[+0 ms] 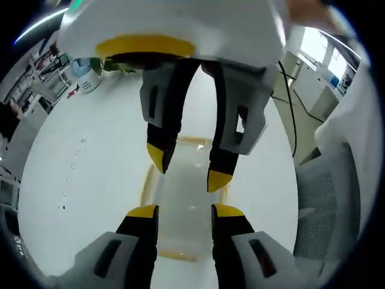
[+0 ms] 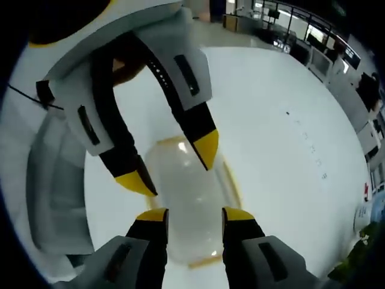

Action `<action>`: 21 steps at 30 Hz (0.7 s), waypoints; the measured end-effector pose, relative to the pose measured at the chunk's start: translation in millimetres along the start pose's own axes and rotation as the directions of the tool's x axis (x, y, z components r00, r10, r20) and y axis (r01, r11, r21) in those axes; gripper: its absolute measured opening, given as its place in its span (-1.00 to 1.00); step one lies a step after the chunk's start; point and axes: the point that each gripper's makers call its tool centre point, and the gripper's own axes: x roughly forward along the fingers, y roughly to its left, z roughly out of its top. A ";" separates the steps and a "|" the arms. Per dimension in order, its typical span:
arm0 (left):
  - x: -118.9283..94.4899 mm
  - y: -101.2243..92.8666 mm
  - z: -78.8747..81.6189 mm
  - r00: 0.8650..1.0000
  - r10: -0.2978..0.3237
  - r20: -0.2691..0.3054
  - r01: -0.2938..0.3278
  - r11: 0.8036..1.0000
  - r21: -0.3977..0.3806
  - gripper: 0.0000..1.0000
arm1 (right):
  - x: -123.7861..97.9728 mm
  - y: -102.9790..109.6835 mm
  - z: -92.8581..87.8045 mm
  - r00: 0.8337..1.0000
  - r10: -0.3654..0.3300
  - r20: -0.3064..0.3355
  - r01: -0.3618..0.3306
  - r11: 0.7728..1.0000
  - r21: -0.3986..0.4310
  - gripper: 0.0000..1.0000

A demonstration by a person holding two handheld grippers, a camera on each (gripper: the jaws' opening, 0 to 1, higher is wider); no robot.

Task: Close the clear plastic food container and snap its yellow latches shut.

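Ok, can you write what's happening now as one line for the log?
left gripper: open | right gripper: open | both above container | container on white table | latches: cannot tell

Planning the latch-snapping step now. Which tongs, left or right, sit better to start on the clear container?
Neither clearly. Both tongs hover open above the clear container on the white table, facing each other from its opposite ends. The left tongs and right tongs each look placed for the end nearest them.

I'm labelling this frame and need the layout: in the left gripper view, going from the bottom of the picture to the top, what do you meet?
Left gripper → clear food container with yellow trim on the white table → right gripper coming down from above → right gripper's white body with a yellow band.
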 end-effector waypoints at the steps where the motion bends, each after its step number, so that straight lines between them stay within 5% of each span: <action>1: 0.1 0.6 -0.1 1.000 0.000 0.000 0.000 1.000 -0.003 -0.30 | -0.5 0.0 0.0 1.000 -0.002 0.000 0.002 1.000 0.000 -0.32; 11: 1.1 -1.6 -0.4 1.000 0.011 0.010 -0.011 1.000 -0.012 -0.30 | 0.4 -5.7 1.4 1.000 -0.008 0.010 0.008 1.000 -0.004 -0.32; 21: 9.0 -9.2 -6.2 0.999 0.017 0.032 -0.013 0.994 -0.112 -0.31 | 2.1 -10.4 6.8 1.000 -0.007 0.024 0.007 1.000 0.007 -0.32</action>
